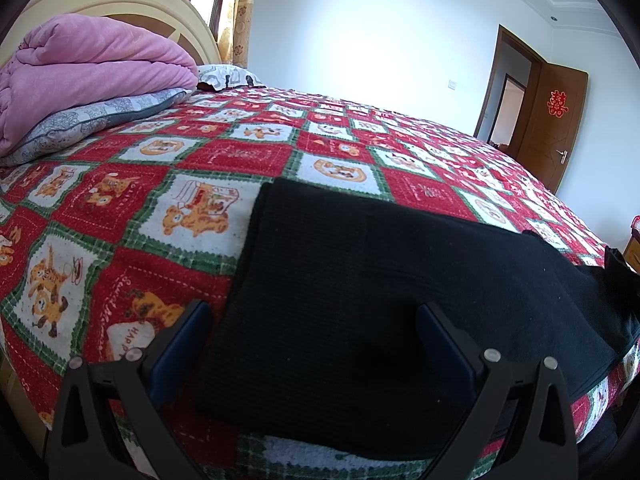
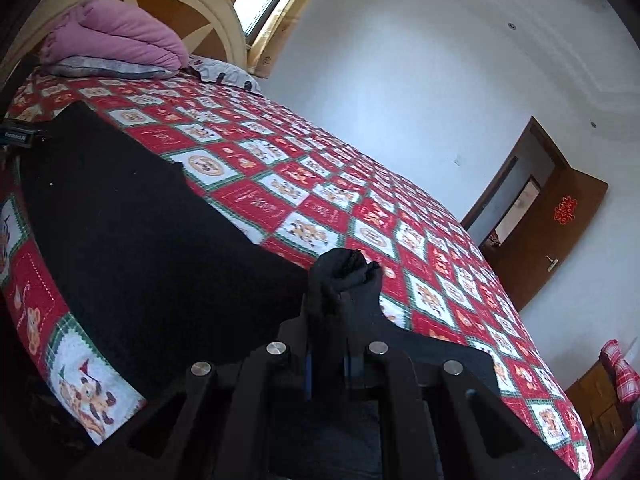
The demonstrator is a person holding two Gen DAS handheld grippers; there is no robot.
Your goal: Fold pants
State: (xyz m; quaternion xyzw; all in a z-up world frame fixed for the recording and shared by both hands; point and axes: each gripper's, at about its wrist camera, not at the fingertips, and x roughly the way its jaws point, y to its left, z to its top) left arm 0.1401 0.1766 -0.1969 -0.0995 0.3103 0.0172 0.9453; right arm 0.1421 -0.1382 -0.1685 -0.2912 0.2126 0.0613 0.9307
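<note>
The black pants (image 1: 360, 280) lie spread flat on the red patterned bedspread (image 1: 160, 184) near the bed's front edge. The left gripper (image 1: 316, 316) hovers released over their near end, its fingers wide apart on either side of the cloth. The right gripper (image 2: 344, 300) is clenched on a bunched end of the pants, lifted off the bed

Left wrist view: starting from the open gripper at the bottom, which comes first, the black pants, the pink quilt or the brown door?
1. Black pants, right ahead of the left gripper, between its fingers.
2. Pink quilt, far left by the headboard.
3. Brown door, far right, across the bed.
</note>
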